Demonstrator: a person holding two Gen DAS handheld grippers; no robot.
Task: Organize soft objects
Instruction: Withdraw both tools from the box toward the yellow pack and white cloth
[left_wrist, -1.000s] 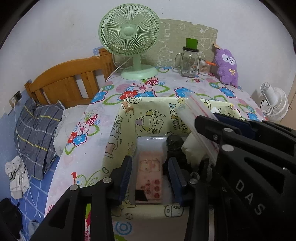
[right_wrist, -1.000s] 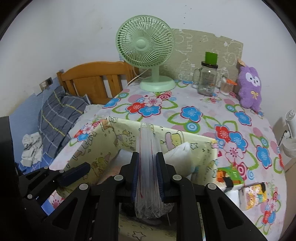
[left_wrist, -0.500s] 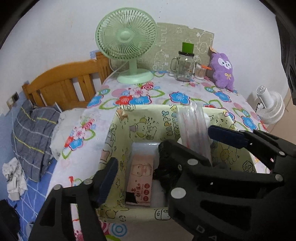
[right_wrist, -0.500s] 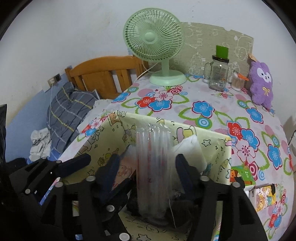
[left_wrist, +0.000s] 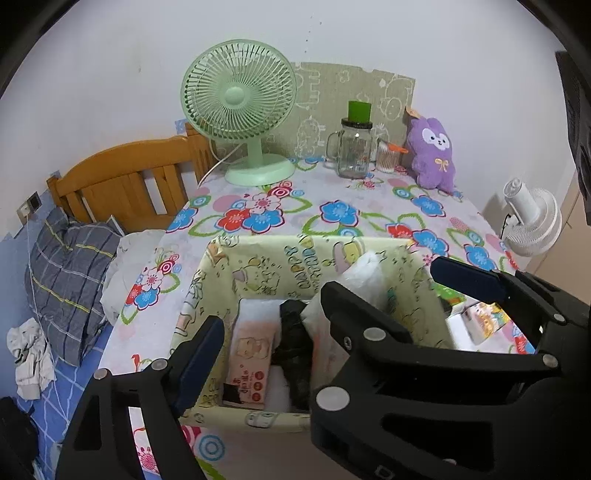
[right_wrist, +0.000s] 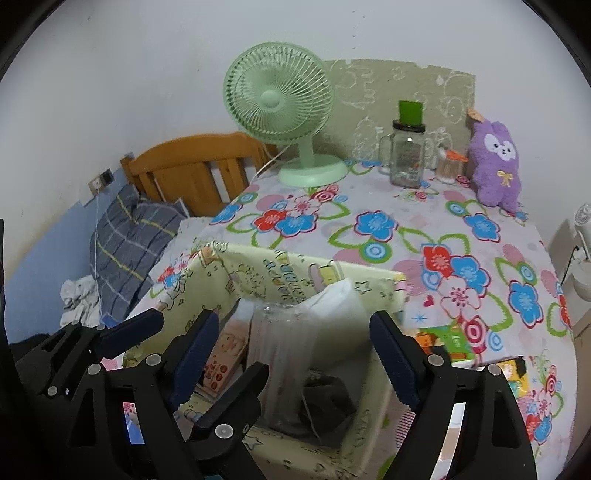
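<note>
Upright inside the yellow fabric bin (right_wrist: 295, 273), a clear plastic bag (right_wrist: 280, 343) is seen between a pink tissue pack (right_wrist: 225, 350) and a white packet (right_wrist: 340, 306). It is flanked, untouched, by the right gripper (right_wrist: 295, 339), whose jaws have just been opening. Likewise freshly widened, the left gripper (left_wrist: 273, 314) is held empty above the tissue pack on the flowered tablecloth (right_wrist: 424, 229).

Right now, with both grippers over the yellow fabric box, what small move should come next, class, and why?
Probably lift both grippers clear of the fabric box. The right gripper has just been opening and its pads stand off the clear plastic bag, which now stands inside; the left gripper is open too.
</note>
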